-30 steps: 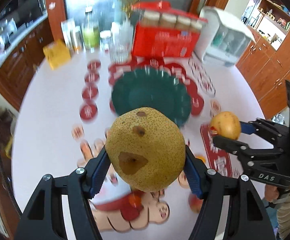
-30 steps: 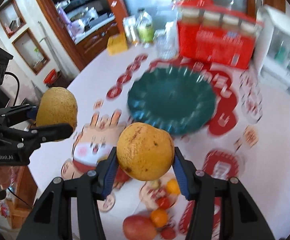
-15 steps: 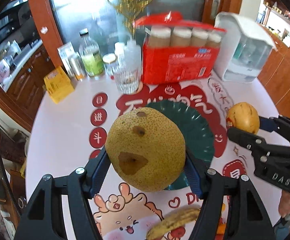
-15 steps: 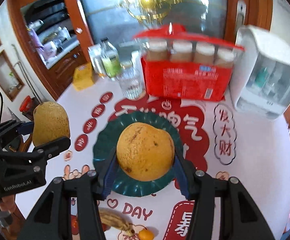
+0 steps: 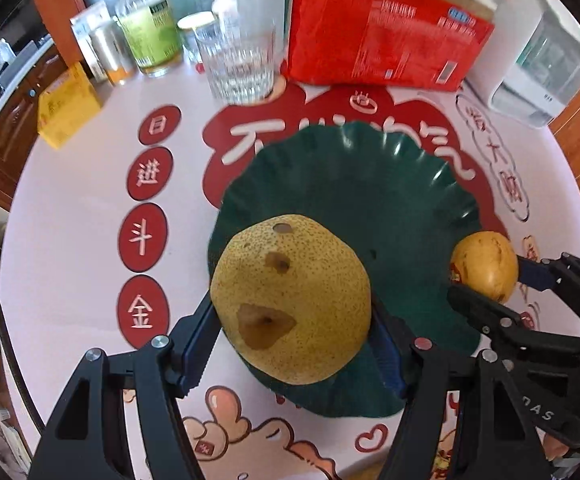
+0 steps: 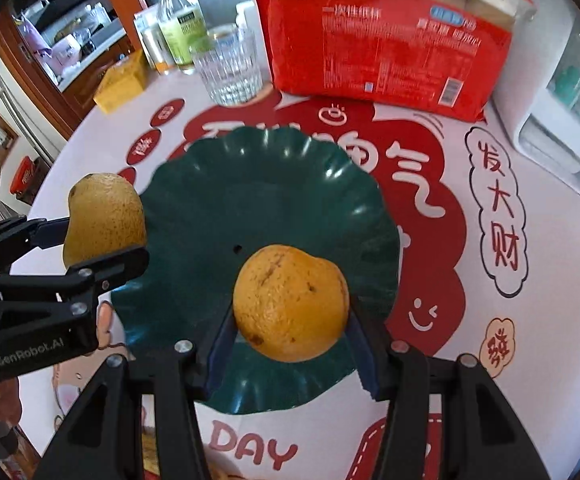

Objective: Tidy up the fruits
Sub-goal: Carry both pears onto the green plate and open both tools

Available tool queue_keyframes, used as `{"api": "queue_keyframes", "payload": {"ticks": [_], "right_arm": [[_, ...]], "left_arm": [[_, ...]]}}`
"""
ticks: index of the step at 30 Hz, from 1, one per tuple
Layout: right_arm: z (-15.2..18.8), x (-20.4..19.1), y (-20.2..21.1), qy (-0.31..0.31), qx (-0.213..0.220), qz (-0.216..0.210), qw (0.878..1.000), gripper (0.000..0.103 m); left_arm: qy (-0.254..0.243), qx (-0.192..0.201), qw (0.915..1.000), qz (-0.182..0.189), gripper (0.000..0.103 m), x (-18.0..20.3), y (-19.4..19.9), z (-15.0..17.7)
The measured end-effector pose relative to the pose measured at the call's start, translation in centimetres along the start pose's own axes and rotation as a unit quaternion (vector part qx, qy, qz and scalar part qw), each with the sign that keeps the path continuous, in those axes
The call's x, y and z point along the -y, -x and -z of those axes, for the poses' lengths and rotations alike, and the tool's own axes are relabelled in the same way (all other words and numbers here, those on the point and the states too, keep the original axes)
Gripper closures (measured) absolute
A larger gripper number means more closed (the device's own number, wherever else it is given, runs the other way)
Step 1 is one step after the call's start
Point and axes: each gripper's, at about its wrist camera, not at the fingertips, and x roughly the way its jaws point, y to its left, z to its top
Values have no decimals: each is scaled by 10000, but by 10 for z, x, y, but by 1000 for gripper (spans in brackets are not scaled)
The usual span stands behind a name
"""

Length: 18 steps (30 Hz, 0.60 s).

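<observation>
My left gripper (image 5: 292, 344) is shut on a large speckled yellow-green pear (image 5: 290, 300) and holds it over the near left part of a dark green scalloped plate (image 5: 362, 200). My right gripper (image 6: 290, 344) is shut on an orange-yellow fruit (image 6: 292, 302) over the plate's (image 6: 257, 192) near right part. Each gripper shows in the other's view: the right one (image 5: 490, 284) at the plate's right edge, the left one (image 6: 101, 240) at its left edge with the pear (image 6: 103, 218). The plate holds no fruit.
Behind the plate stand a clear glass (image 5: 239, 66), a green bottle (image 5: 149, 32), a red package of cups (image 5: 382, 28), a white appliance (image 5: 538, 68) and a yellow box (image 5: 65, 108). The round table carries a red-and-white printed cloth (image 6: 498, 216).
Both grippers have moved forward and down toward the green plate, each still holding its fruit. The plate now fills the middle of both views.
</observation>
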Motion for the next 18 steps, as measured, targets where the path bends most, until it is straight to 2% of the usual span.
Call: {"api": "queue_keyframes", "payload": {"ticks": [7, 18], "right_arm": [[3, 3, -23, 29, -176, -17, 9998, 50], [9, 6, -33, 134, -160, 52, 9998, 50]], "left_arm": [[-103, -192, 9996, 160, 35, 7, -25, 1], [-160, -129, 9996, 187, 35, 11, -26, 1]]}}
